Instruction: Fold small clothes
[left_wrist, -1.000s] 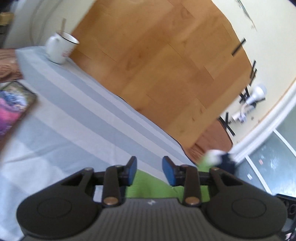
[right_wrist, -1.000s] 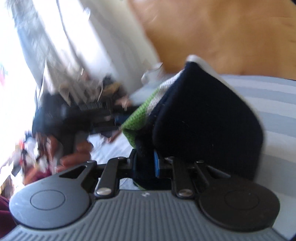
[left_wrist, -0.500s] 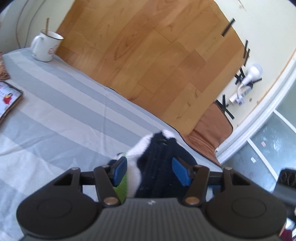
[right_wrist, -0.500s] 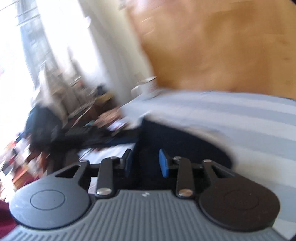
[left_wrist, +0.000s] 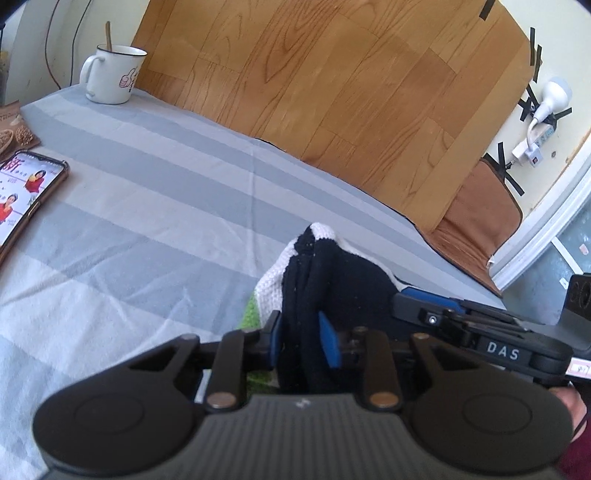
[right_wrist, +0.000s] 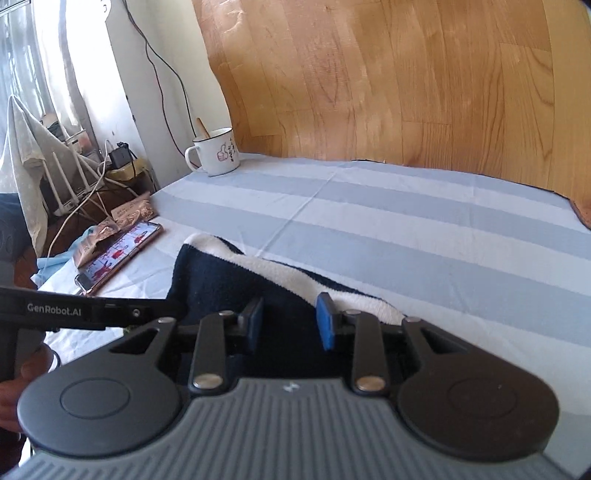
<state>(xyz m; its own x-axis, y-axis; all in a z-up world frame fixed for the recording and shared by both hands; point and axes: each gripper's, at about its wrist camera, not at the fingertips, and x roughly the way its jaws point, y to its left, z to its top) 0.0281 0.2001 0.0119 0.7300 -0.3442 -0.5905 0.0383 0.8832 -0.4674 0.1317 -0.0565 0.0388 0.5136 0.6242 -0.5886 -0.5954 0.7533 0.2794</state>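
Your left tongs (left_wrist: 300, 341) have just closed on the knit garment (left_wrist: 332, 280) — your right tongs (right_wrist: 290, 322) stand apart over its dark part, pads not pressing.

A navy, white and green knit garment (left_wrist: 332, 273) lies on a grey-and-white striped cloth (left_wrist: 147, 192).

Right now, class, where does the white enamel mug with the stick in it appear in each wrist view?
Left wrist view: white enamel mug stands top left, at the far corner of the striped grey cloth.
Right wrist view: mug sits left of centre, upper half.
Shared landmark: the phone with the lit screen.
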